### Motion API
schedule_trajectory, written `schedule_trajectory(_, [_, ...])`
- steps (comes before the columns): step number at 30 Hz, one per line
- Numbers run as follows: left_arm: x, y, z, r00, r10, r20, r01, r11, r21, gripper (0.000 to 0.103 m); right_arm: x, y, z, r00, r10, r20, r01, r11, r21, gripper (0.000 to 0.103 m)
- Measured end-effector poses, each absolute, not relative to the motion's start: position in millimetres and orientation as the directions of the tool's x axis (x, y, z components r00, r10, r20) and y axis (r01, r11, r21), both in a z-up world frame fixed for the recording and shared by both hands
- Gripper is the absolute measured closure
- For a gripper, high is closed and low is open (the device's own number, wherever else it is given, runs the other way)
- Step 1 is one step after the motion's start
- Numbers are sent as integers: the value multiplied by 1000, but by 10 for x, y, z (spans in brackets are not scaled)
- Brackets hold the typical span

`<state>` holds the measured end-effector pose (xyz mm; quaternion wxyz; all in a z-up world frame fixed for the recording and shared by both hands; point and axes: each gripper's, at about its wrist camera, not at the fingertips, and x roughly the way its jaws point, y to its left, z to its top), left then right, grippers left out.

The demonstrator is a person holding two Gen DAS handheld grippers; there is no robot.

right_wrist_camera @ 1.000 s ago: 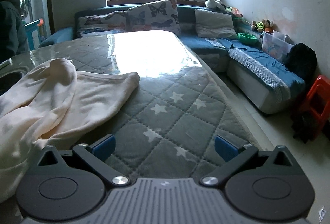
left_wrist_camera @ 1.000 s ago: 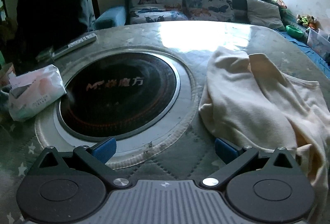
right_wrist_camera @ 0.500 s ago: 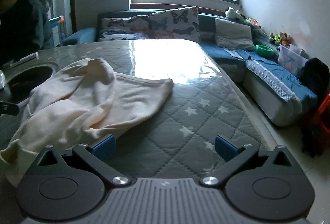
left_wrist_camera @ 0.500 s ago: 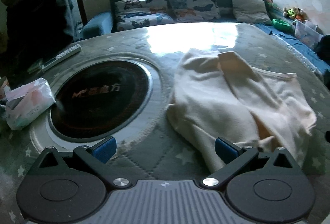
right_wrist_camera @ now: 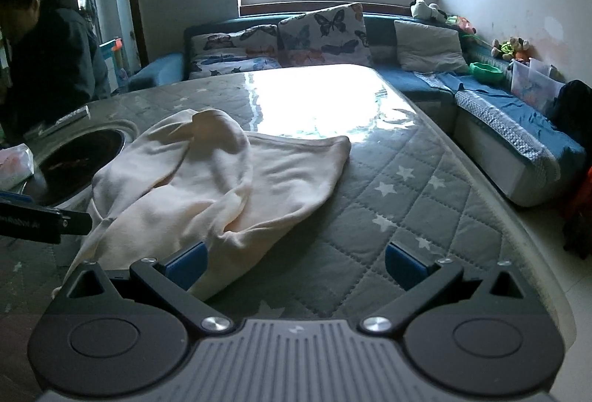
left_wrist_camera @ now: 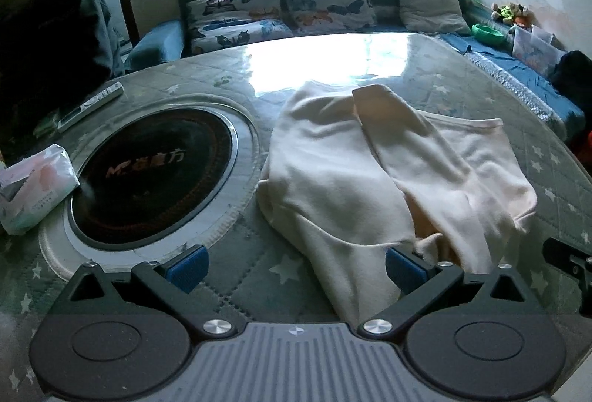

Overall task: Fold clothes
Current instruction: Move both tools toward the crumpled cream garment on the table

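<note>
Lying crumpled just right of the round cooktop (left_wrist_camera: 148, 176), the cream garment (left_wrist_camera: 370, 172) sits on the quilted table (right_wrist_camera: 425, 202); left gripper (left_wrist_camera: 294, 263) and right gripper (right_wrist_camera: 294, 261) both hover spread wide, holding nothing.

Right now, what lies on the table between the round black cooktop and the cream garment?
Only the cooktop's pale metal ring and a narrow strip of star-quilted table cover; the cream garment's edge nearly meets the ring. The left wrist view shows it best.
</note>
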<state>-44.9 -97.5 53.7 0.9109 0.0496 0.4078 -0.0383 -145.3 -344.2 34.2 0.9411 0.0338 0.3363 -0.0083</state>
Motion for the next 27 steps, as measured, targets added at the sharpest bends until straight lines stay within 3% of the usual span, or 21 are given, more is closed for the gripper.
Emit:
schedule_trajectory(18, [-401,-1089,545,655,-40,-755,133,989,63,0,-1466,-3413,323,764,25,-644,42,995,88,1])
schedule_trajectory(27, [-268,-1146,513,649,-60,-759,172,983,69,0,-1336,-3397,313,753,55,-656,18,995,103,10])
